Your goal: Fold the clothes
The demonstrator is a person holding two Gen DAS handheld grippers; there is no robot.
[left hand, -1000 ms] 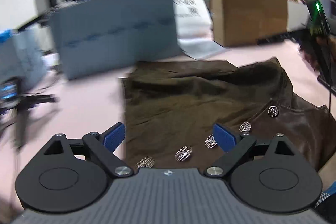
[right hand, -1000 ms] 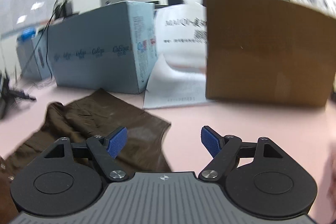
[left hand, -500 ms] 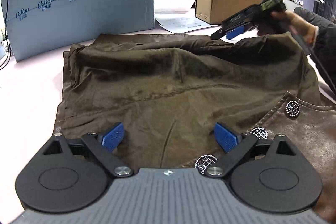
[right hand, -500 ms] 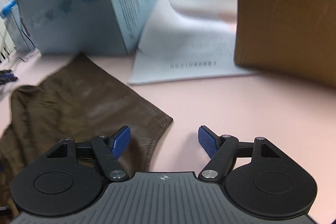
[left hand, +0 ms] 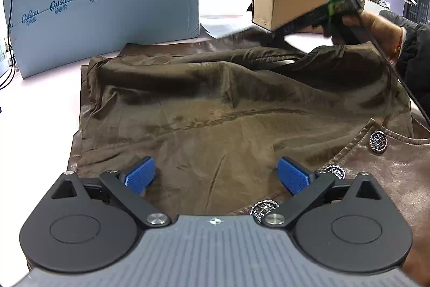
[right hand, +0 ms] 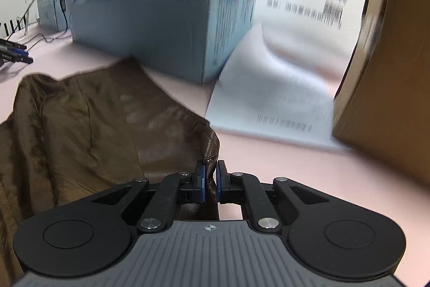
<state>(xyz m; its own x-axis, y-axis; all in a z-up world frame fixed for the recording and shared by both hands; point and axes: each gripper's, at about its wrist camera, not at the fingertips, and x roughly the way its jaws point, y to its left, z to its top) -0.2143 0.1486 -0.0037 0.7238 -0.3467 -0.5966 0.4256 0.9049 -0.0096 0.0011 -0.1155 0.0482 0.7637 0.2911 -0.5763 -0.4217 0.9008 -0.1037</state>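
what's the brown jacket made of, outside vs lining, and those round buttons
Jacket shell: looks like leather or faux leather, smooth with a soft sheen. Lining: thin olive-brown woven fabric, probably synthetic, finely creased and slightly shiny. Buttons: seemingly silver metal with a lattice pattern, though plated plastic is possible.

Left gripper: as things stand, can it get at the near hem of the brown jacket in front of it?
Probably yes. The left gripper is open over the brown jacket, nothing lying between its fingers and the cloth.

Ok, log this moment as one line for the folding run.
left hand-held gripper: open above brown jacket | right hand-held gripper: shut on jacket corner | fold: not yet made
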